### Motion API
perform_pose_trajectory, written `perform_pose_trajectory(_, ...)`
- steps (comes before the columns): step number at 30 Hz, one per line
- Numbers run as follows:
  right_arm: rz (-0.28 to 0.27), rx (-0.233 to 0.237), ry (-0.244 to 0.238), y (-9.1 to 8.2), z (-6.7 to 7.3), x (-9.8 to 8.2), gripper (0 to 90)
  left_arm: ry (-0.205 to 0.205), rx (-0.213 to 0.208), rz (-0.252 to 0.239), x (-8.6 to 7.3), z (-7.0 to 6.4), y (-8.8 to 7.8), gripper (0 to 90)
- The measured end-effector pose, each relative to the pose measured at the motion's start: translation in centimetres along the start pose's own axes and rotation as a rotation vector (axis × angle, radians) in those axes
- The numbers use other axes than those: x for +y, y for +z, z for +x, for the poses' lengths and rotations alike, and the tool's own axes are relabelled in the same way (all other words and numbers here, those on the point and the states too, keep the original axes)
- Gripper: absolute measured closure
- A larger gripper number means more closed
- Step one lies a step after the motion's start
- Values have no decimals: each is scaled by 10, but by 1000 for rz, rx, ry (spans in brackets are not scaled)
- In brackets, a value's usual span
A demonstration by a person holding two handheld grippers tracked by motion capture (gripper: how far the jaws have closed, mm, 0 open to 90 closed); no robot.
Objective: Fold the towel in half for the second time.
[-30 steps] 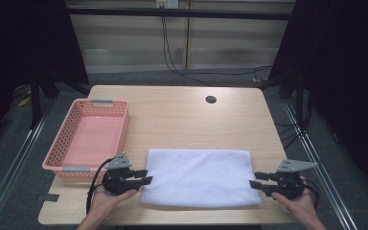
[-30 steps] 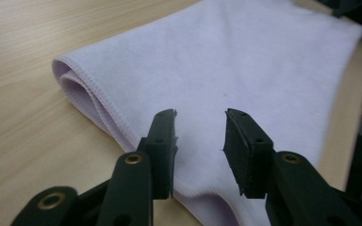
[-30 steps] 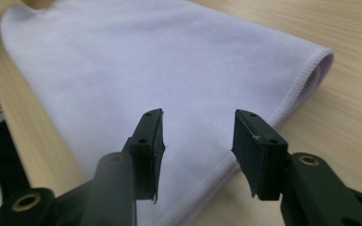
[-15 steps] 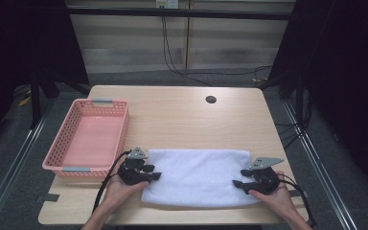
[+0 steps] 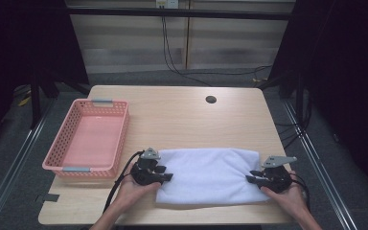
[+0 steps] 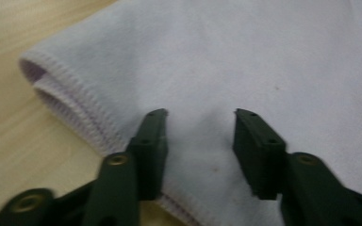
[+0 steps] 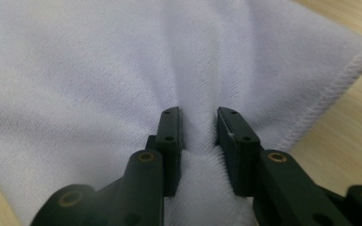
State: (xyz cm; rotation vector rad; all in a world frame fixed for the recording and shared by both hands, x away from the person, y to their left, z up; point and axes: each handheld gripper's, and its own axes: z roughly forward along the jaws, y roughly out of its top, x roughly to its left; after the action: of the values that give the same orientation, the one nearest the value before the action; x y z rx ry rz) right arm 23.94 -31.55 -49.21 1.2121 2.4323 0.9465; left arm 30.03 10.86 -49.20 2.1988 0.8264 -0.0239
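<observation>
Moved since a second ago: both my hands have come in from beside the towel's ends onto the towel [image 5: 210, 175] itself.

Basket [image 5: 87, 139]: pink, left of the towel, apart from it.

Left claw [image 5: 164, 176]: on the towel's left end. Jaws have just been closing, yet stand apart over the cloth; cloth lies between them, unpinched [image 6: 199, 141].

Towel: white, folded, near the front edge of the table [image 5: 182, 115]. Long axis runs left to right, from one claw to the other.

Right claw [image 5: 250, 178]: on the right end. Jaws have just been closing and stand narrow, a ridge of cloth bunched between the pads [image 7: 198, 132].

Judgement: each hand has its own end; the left has yet to bite.
</observation>
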Motion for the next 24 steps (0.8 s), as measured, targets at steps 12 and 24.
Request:
perform_pose_trajectory(12,-98,-1,68,-36,25,-13,455,44,-50,-55,14,-2,-11,474)
perform_pose_trajectory(24,-108,270,-16,10,93,34,422,0,40,-119,29,31,-14,421)
